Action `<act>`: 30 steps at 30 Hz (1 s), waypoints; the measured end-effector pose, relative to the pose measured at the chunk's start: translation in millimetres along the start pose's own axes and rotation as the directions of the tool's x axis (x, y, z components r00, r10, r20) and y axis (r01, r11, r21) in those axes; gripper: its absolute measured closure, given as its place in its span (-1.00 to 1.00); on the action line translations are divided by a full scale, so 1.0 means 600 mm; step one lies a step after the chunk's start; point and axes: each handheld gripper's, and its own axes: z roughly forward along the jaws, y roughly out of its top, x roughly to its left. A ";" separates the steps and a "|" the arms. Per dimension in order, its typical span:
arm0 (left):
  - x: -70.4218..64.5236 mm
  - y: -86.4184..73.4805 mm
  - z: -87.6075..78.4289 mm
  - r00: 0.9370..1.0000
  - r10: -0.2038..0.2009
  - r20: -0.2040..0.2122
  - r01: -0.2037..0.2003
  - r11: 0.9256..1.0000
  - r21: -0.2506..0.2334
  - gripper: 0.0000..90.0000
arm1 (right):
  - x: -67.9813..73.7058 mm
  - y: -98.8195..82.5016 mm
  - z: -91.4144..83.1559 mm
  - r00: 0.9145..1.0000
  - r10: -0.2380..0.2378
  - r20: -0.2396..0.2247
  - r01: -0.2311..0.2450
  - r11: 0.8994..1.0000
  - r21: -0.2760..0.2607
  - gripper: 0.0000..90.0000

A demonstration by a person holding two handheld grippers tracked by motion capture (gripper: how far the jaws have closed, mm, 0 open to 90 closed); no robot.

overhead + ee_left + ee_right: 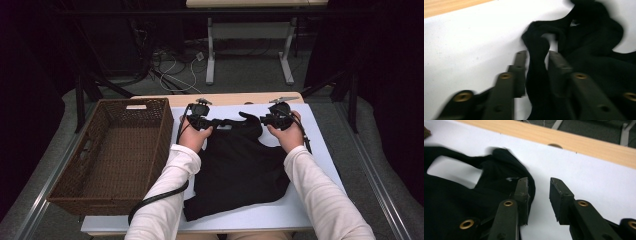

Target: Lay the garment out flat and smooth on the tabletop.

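Note:
A black sleeveless garment (240, 165) lies spread on the white mat (315, 145), its shoulder straps toward the far edge. My left gripper (202, 121) is at the left strap. In the left gripper view that strap (536, 75) runs between the jaws of the left gripper (537, 58), which stand apart with a sliver of white beside the cloth. My right gripper (267, 120) is at the right shoulder. In the right gripper view the right gripper (539, 186) is open over bare mat, its left jaw just touching the garment's edge (524, 172).
A brown wicker basket (167, 132) stands on the left of the table, close to my left forearm. The table's wooden far edge (235, 98) runs just beyond both grippers. Cables and white table legs (210, 60) lie on the floor past it.

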 end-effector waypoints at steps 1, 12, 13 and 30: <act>0.001 -0.002 0.002 1.000 -0.005 -0.002 0.005 1.000 0.005 0.40 | -0.001 -0.001 -0.001 1.000 -0.002 -0.004 0.003 1.000 0.014 0.48; 0.018 -0.023 -0.001 0.999 -0.015 -0.042 0.016 1.000 0.020 -0.09 | 0.004 -0.003 -0.025 0.999 -0.020 -0.037 0.023 0.998 0.063 0.30; 0.020 -0.025 -0.003 0.999 -0.013 -0.040 0.014 1.000 0.022 -0.11 | 0.007 -0.003 -0.027 0.999 -0.007 -0.041 0.010 0.997 0.075 0.27; 0.029 -0.060 -0.055 0.999 -0.041 -0.003 0.041 0.998 0.041 -0.31 | 0.037 -0.016 -0.071 0.991 -0.086 -0.105 0.106 0.974 0.199 -0.01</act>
